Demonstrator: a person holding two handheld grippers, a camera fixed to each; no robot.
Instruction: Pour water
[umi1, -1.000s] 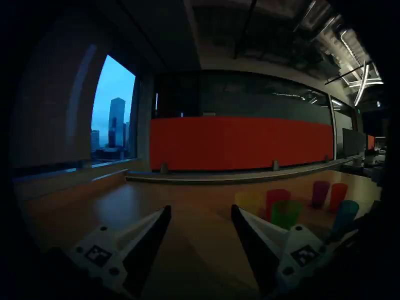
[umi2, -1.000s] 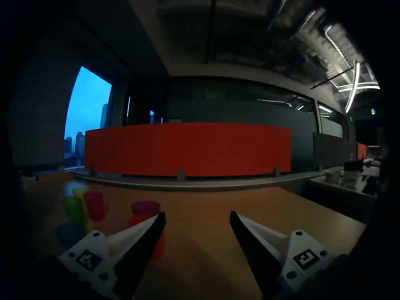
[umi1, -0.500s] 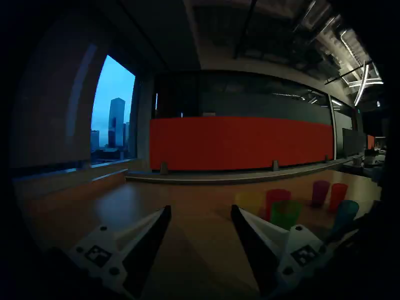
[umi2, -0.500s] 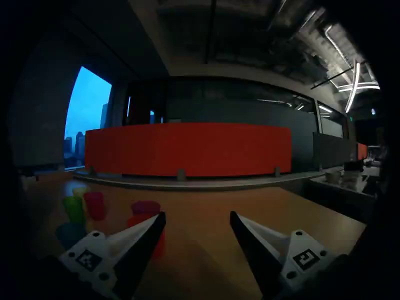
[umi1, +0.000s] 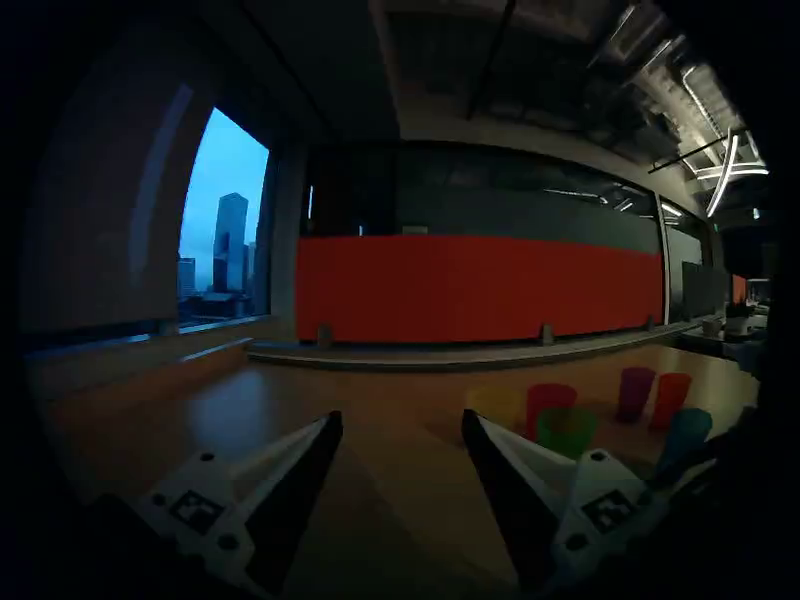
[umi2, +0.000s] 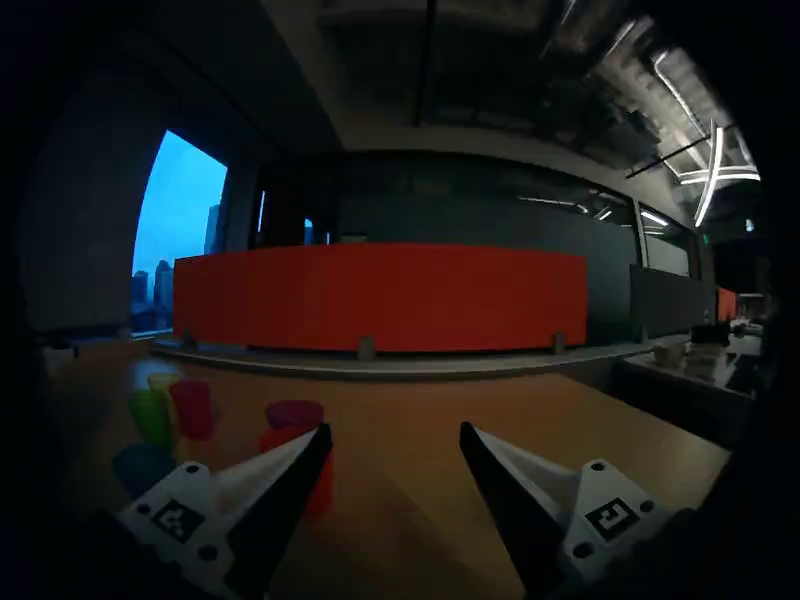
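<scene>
The wooden counter (umi1: 300, 390) runs toward a red partition (umi1: 480, 288), and low over it the left gripper (umi1: 400, 418) and right gripper (umi2: 395, 430) are each held level, fingers released wide with nothing between them. Six plastic cups stand clustered at 3 o'clock of the left gripper and 9 o'clock of the right: one yellow cup (umi1: 495, 403), one red cup (umi1: 550, 398), one green cup (umi1: 563, 430), one purple cup (umi1: 635, 390), one orange cup (umi1: 670, 397) and one teal cup (umi1: 686, 435).
</scene>
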